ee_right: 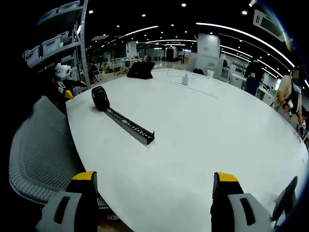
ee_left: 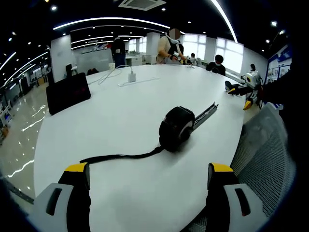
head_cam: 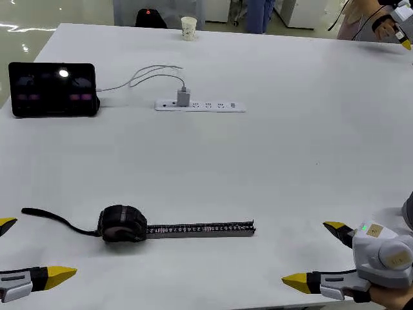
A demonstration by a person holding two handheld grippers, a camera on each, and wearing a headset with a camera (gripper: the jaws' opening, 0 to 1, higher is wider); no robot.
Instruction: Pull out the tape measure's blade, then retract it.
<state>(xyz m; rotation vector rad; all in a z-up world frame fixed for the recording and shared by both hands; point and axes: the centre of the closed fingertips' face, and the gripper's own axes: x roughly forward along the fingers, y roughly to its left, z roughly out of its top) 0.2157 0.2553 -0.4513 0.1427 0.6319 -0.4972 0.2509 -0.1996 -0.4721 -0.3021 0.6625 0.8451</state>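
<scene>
On table (head_cam: 290,148), tape measure (head_cam: 122,224) blade (head_cam: 200,228) extended

white table (head_cam: 290,148) | tape measure (head_cam: 122,224), blade (head_cam: 206,228) out | tablet (head_cam: 53,89) | power strip (head_cam: 200,105) | paper cup (head_cam: 188,28)

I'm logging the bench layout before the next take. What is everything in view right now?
Table: one, white, under everything.
Tape measure: one, black, near front edge, left of centre.
Blade: one, dark, partly out, flat toward the right.
Strap: one, black, trailing left from the case.
Tablet: one, black, far left.
Power strip: one, white, mid-table.
Charger: one, white, plugged into the strip.
Cable: one, pale, charger to tablet.
Paper cup: one, white, far edge.
Mesh chair: one, grey, near edge.
Left claw: one, yellow-tipped, front left, open.
Right claw: one, yellow-tipped, front right, open.
</scene>
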